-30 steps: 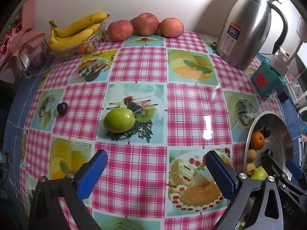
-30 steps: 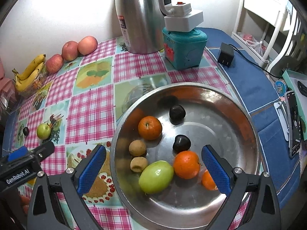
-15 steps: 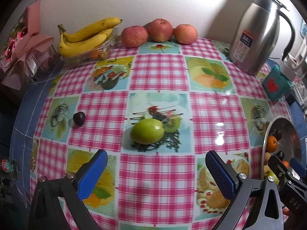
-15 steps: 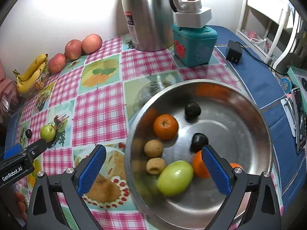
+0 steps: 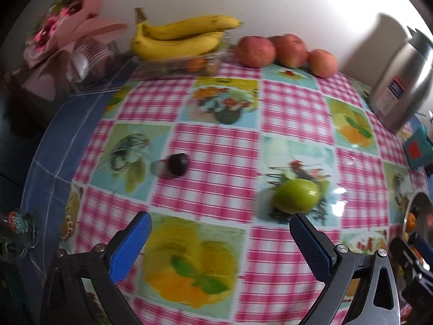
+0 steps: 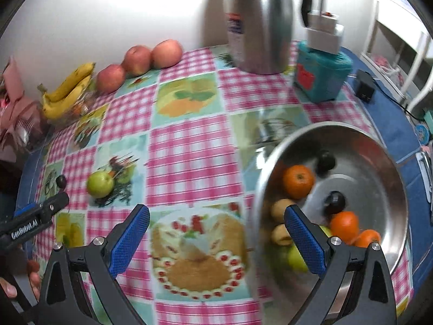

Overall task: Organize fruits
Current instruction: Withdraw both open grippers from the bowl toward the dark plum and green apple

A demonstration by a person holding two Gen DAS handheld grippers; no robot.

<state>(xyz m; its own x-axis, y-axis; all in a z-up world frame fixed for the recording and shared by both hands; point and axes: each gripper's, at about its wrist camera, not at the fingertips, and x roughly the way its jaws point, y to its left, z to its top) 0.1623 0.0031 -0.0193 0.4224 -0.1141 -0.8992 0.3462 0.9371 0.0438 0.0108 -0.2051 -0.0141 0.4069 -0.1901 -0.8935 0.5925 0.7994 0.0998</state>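
A green apple (image 5: 296, 195) lies on the checked tablecloth, just ahead of my left gripper's right finger; it also shows in the right wrist view (image 6: 99, 184). A small dark fruit (image 5: 177, 164) lies to its left, seen too in the right wrist view (image 6: 61, 181). My left gripper (image 5: 219, 246) is open and empty above the cloth. My right gripper (image 6: 216, 237) is open and empty, left of a steel bowl (image 6: 379, 151) holding oranges (image 6: 298, 181), dark fruits, small brown fruits and a green apple (image 6: 296, 257).
Bananas (image 5: 178, 39) on a clear tray and three red apples (image 5: 255, 51) stand along the back wall. A steel kettle (image 6: 258, 24) and a teal box (image 6: 322, 78) stand at the back right. A pink bouquet (image 5: 62, 32) sits at the far left.
Both grippers have swung left. The green apple and dark fruit have shifted right in the left view; the bowl has shifted right in the right view.
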